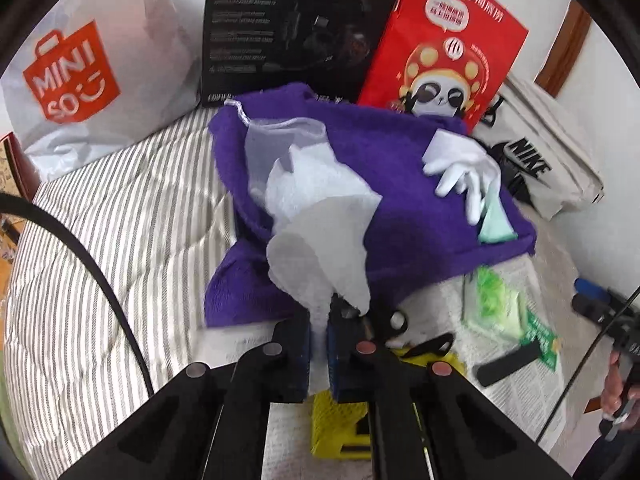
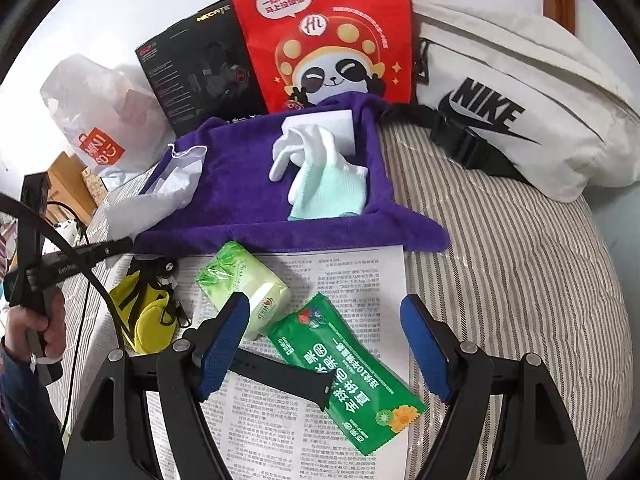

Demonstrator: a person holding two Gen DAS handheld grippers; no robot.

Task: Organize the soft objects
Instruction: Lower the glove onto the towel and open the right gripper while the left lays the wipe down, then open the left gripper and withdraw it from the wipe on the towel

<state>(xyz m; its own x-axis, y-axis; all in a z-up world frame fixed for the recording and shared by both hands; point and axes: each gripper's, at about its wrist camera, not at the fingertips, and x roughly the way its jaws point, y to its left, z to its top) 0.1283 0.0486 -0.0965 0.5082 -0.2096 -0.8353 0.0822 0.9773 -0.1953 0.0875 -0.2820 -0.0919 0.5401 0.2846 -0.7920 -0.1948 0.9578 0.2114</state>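
Sheer white mesh, a drawstring pouch (image 1: pixel 316 236), trails from the centre of the left wrist view down to the left gripper (image 1: pixel 319 320), whose jaws are clenched on its lower edge; its corded mouth lies up on the purple towel (image 1: pixel 400 236) at upper centre. The pouch looks thin, crumpled and half see-through. In the right wrist view the right gripper (image 2: pixel 324 344) hangs with its blue pads spread wide, grasping nothing, over a printed paper sheet (image 2: pixel 352 276) in the lower centre; between and just ahead of the pads lie a pale green tissue pack (image 2: pixel 244 280) and a green sachet (image 2: pixel 348 376), with a black strap (image 2: pixel 280 372) across the sheet. On the towel, above them, rest white gloves (image 2: pixel 308 148) and a mint cloth (image 2: pixel 332 196). Along the top stand a white shopping bag (image 1: pixel 80 68), a black box (image 1: pixel 296 28) and a red paper bag (image 2: pixel 324 32); what they hold cannot be seen.
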